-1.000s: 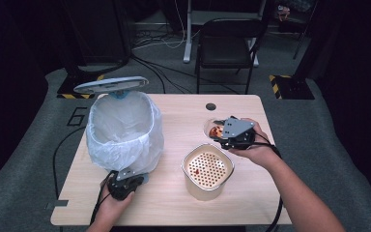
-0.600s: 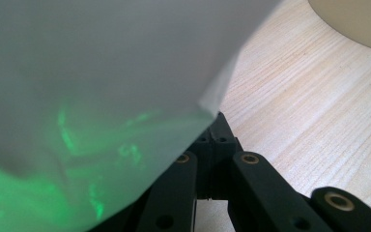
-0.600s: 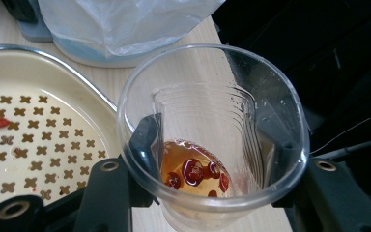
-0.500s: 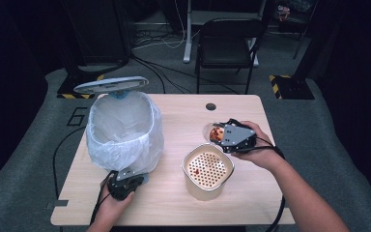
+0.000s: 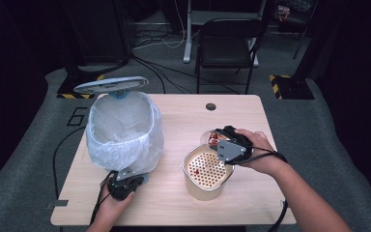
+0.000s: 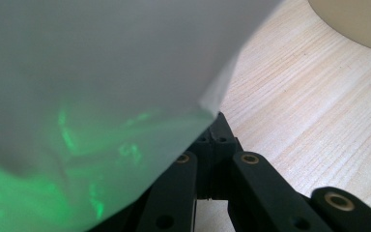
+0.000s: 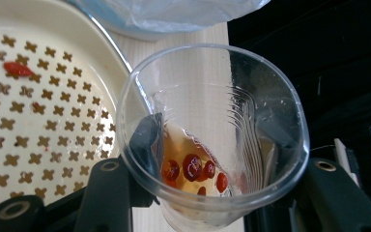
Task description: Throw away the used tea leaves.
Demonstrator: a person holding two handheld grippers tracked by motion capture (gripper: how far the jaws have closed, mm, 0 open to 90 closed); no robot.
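The lined bin (image 5: 124,130) with its raised lid (image 5: 111,85) blocked the left part of the worktop (image 5: 183,111), and the left gripper (image 5: 125,186) sat tight against its near side. The far strip and the right corner beyond the cup (image 5: 213,139) lay open. Between bin and strainer pot (image 5: 205,171) a bare lane ran front to back, while the right gripper (image 5: 224,145) hung over the pot's far rim.
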